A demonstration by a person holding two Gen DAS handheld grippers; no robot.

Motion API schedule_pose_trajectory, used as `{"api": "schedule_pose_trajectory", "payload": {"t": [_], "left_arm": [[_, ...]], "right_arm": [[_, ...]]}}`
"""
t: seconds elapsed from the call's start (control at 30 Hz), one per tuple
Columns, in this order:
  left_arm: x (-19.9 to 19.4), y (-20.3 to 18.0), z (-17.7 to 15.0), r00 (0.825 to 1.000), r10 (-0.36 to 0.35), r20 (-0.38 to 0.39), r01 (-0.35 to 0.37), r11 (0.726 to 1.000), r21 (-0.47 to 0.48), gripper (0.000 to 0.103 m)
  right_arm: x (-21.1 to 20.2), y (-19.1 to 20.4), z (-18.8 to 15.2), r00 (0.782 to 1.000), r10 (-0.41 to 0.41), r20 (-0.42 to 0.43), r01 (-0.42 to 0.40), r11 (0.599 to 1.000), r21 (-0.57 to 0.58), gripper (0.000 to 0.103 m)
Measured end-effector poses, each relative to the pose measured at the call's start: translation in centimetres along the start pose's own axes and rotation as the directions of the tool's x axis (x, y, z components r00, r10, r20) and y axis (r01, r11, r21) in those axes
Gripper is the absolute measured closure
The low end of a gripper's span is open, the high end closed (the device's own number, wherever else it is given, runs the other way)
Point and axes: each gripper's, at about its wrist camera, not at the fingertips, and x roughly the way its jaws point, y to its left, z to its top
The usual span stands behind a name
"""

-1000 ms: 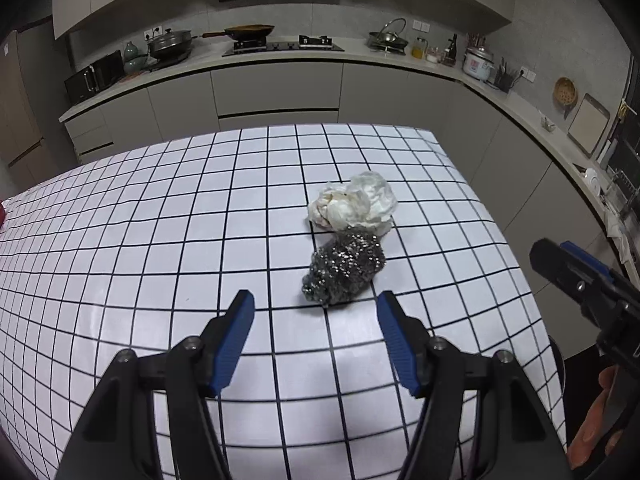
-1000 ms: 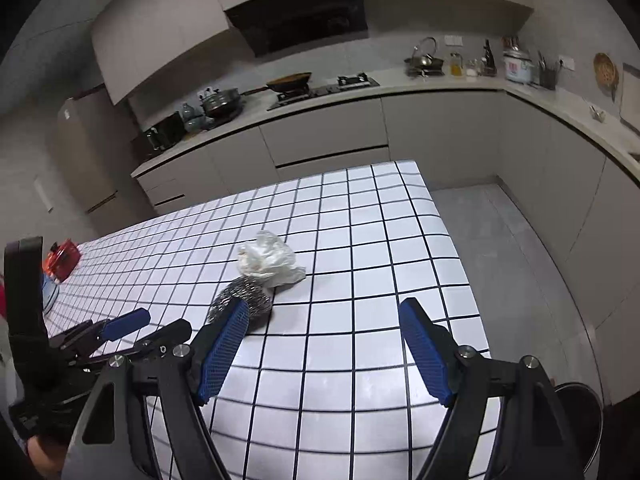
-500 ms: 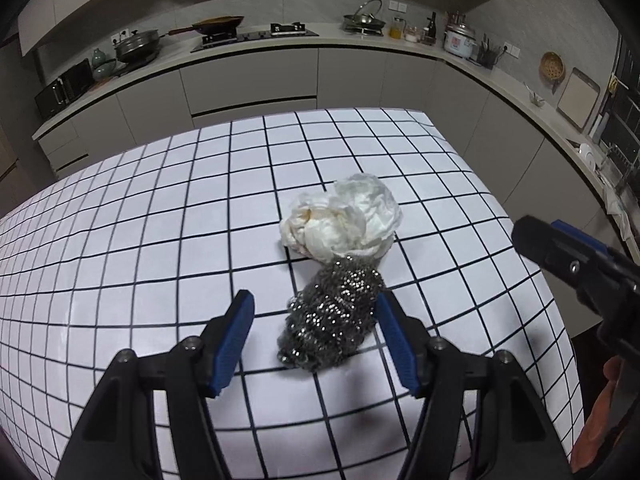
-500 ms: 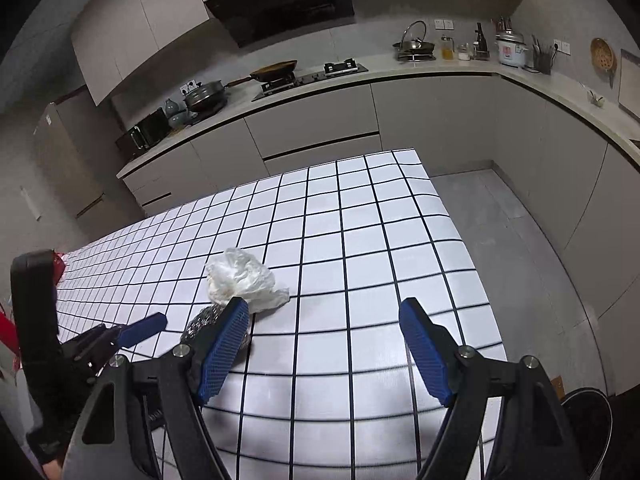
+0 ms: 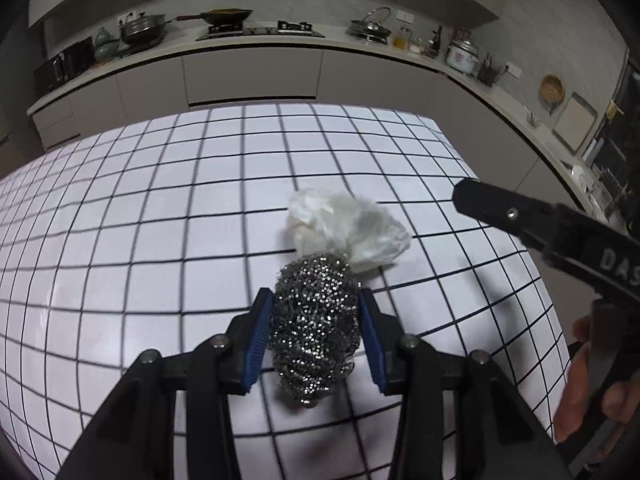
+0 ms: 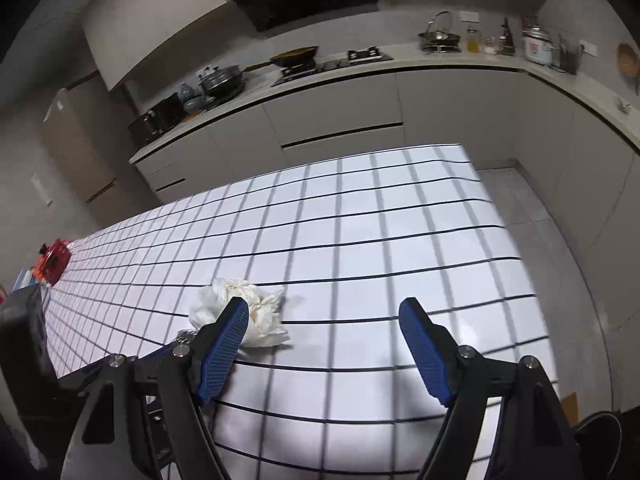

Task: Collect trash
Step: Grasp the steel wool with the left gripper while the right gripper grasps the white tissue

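A steel wool scourer [image 5: 316, 328] lies on the white gridded table [image 5: 140, 240], touching a crumpled white plastic wad [image 5: 348, 228] just behind it. My left gripper [image 5: 315, 296] straddles the scourer. Its jaws are closing and both blue pads [image 5: 260, 336] touch the scourer's sides. In the right wrist view the right gripper [image 6: 324, 308] hangs open over bare tiles with nothing between its fingers. The white wad [image 6: 256, 312] sits partly behind its left finger, and only a sliver of the scourer [image 6: 184, 334] shows. The right gripper's black finger [image 5: 520, 216] reaches in from the right of the left wrist view.
The table's right edge drops to the floor, where a dark bin [image 6: 600, 432] stands. A red object [image 6: 52, 260] sits at the table's far left end. A person's hand [image 5: 580, 392] holds the right gripper. A kitchen counter [image 6: 400, 64] with pots runs along the back.
The left gripper came forward and down over the scourer, and its jaws narrowed onto it. The right gripper slid closer to the white wad, still open.
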Motion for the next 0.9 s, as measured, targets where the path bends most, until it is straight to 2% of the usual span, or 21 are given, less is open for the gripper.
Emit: {"api": "schedule_pose_trajectory", "payload": {"t": [0.27,0.53,0.57,0.6,0.63,0.77,0.83,0.9], "left_arm": [[-2.6,4.7,-1.8,0.993,0.108,0.038,-0.104,0.989,-0.103,0.060],[-3.4,7.0,-2.9,0.987,0.156,0.036,-0.148,0.976,-0.157,0.060],[-3.4,7.0,-3.1,0.987,0.155,0.036,-0.147,0.976,-0.157,0.060],[-3.3,7.0,-3.0,0.987,0.155,0.036,-0.148,0.976,-0.158,0.060],[-3.3,6.9,-3.1,0.987,0.155,0.037,-0.147,0.976,-0.159,0.060],[-3.5,6.5,-3.0,0.987,0.153,0.040,-0.144,0.977,-0.158,0.060],[-3.9,6.4,-3.0,0.988,0.151,0.045,-0.142,0.977,-0.156,0.060],[-4.4,6.2,-2.9,0.988,0.148,0.053,-0.138,0.978,-0.155,0.060]], "right_arm": [[3.9,4.7,-0.3,0.992,0.103,-0.077,-0.109,0.992,-0.071,0.024],[7.3,7.3,-1.2,0.985,0.097,-0.142,-0.114,0.987,-0.116,0.025],[7.5,7.5,-1.3,0.985,0.093,-0.145,-0.111,0.986,-0.123,0.030],[7.6,7.6,-1.5,0.986,0.087,-0.140,-0.106,0.986,-0.130,0.051],[7.7,7.9,-1.6,0.986,0.082,-0.144,-0.103,0.984,-0.144,0.056],[7.6,8.4,-1.9,0.989,0.059,-0.137,-0.083,0.981,-0.176,0.060],[6.8,8.4,-2.0,0.989,0.073,-0.130,-0.095,0.980,-0.173,0.068],[5.4,8.3,-2.3,0.991,0.077,-0.107,-0.094,0.982,-0.165,0.070]]}}
